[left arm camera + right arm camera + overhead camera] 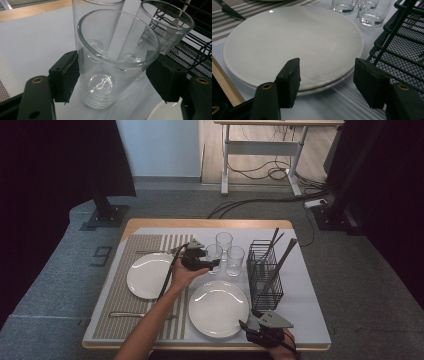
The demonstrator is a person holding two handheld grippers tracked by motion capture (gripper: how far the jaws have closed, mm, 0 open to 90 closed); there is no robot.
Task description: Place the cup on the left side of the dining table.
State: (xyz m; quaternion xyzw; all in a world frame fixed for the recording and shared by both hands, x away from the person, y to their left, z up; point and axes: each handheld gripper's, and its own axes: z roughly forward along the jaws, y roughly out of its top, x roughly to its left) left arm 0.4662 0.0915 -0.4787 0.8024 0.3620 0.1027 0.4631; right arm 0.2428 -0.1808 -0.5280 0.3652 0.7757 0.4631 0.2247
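A clear drinking glass (110, 57) stands upright on the white mat, with my left gripper (112, 72) shut on it, one black pad against each side. From above, this glass (214, 253) is the near-left one of a group of three, and the left gripper (214, 264) reaches it from the left. My right gripper (327, 75) stands open at the near rim of a white plate (292, 42), which rests on a second plate. In the high view the right gripper (246, 326) sits at the table's front edge, beside that plate (218, 307).
Two more glasses (224, 242) (235, 260) stand close behind and right of the held one. A black wire basket (265, 272) with long utensils is right of them. Another white plate (149, 275), a fork (155, 251) and a knife (125, 315) lie on the striped placemat (122, 292).
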